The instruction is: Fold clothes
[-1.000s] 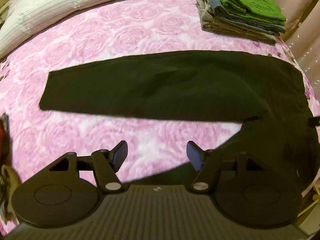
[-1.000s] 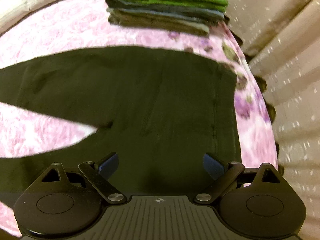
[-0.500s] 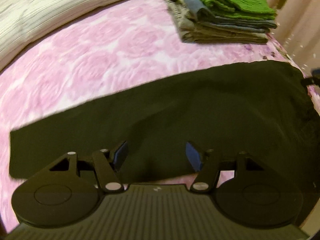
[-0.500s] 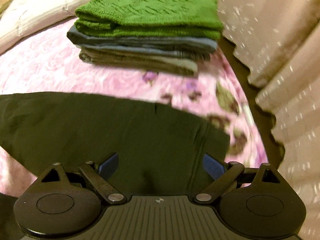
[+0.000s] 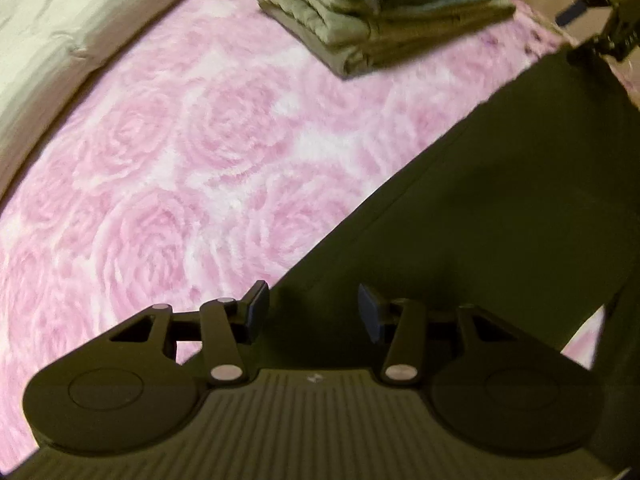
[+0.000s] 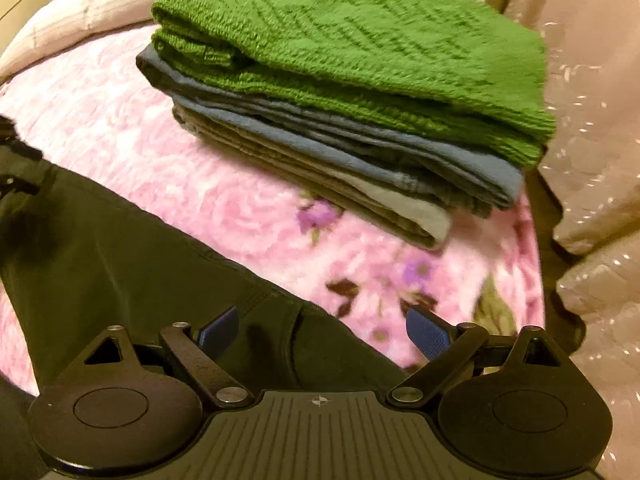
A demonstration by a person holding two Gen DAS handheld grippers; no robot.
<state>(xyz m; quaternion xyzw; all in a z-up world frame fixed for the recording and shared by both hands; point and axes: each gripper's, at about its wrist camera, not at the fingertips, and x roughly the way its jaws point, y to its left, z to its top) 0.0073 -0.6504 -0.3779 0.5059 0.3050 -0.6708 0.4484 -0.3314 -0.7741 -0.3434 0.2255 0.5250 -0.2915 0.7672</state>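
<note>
Dark trousers lie flat on the pink rose blanket. My left gripper points steeply down over their far edge. Its jaws are closing, with the cloth's edge below and between them, and the pads do not press on it. My right gripper stands wide open over the trousers' far edge near one end, holding nothing. It also shows in the left wrist view, as the right gripper at the top right above the cloth.
A stack of folded clothes topped by a green knit sits just beyond the trousers, also seen as the stack. A pale pillow lies at the back left. A curtain hangs beside the bed's right edge.
Both grippers have come down and forward from above the trousers' middle to their far edge. The left jaws have narrowed. The folded stack now looms much closer.
</note>
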